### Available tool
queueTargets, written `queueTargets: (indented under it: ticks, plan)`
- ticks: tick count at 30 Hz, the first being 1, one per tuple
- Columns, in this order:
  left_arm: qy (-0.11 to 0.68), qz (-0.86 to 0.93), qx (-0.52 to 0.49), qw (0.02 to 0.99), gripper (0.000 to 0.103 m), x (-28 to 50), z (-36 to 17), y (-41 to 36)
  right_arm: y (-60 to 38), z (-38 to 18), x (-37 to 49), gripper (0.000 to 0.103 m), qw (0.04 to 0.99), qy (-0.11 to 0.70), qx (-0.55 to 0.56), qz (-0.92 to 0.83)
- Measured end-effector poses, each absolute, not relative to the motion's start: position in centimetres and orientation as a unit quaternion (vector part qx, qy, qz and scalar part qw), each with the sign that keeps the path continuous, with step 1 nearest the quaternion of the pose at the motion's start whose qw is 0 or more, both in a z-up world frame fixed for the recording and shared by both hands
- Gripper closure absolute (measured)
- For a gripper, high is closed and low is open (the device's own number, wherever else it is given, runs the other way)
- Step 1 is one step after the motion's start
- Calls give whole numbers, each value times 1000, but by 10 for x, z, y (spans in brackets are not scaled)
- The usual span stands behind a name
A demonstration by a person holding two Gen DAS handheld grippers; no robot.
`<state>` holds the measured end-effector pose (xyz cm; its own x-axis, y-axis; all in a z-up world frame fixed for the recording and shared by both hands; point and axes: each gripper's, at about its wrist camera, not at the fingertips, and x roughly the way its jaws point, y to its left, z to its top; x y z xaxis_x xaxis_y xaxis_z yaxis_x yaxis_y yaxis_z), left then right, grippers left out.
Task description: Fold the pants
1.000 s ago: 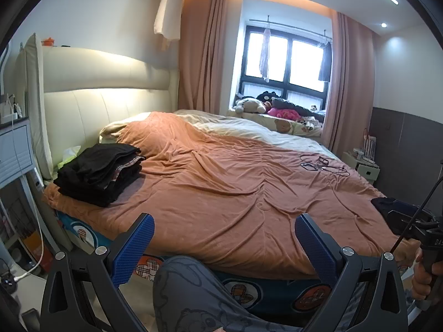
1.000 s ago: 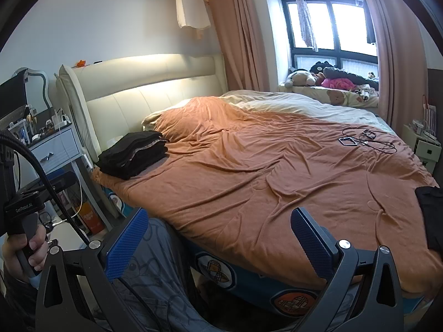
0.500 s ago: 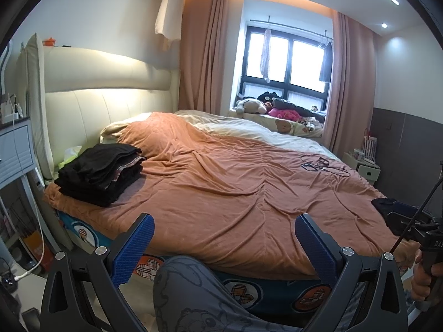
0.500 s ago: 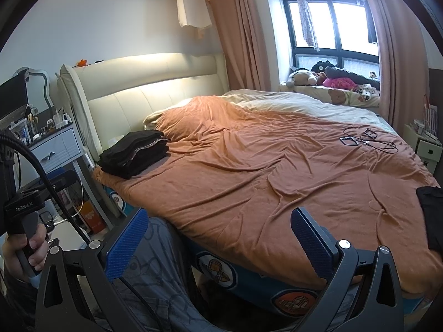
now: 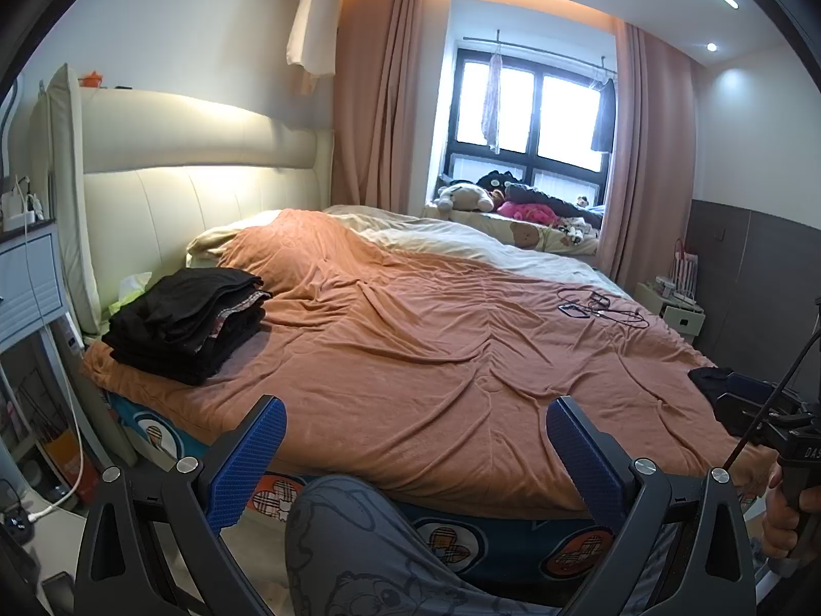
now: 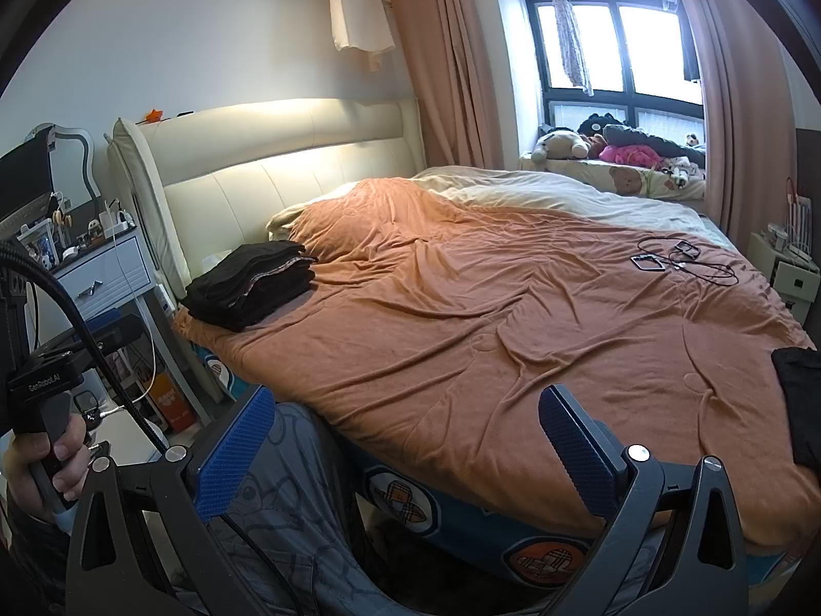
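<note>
A stack of folded black pants [image 5: 187,323] lies on the near left corner of the bed, by the headboard; it also shows in the right wrist view [image 6: 254,285]. A loose dark garment [image 6: 800,400] lies at the bed's right edge, also seen in the left wrist view [image 5: 710,382]. My left gripper [image 5: 415,454] is open and empty, held in front of the bed's near edge. My right gripper [image 6: 405,451] is open and empty, also in front of the near edge. Both are well away from either garment.
An orange blanket [image 5: 436,339] covers the bed. A phone with cables [image 6: 667,262] lies toward the far right. A nightstand [image 6: 102,272] stands left of the headboard. The person's knee [image 5: 354,539] in grey patterned trousers is below the grippers. Plush toys [image 5: 513,200] sit on the window ledge.
</note>
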<state>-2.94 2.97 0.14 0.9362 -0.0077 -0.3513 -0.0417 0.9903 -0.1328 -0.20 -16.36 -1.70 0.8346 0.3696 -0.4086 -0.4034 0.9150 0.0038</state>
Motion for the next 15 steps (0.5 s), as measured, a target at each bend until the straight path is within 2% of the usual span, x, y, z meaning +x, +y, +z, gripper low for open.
queueTargets:
  ticks: [15]
  plan:
    - [177, 7, -69, 982, 1, -31, 3, 30, -165, -17, -4, 0, 958, 204, -37, 199]
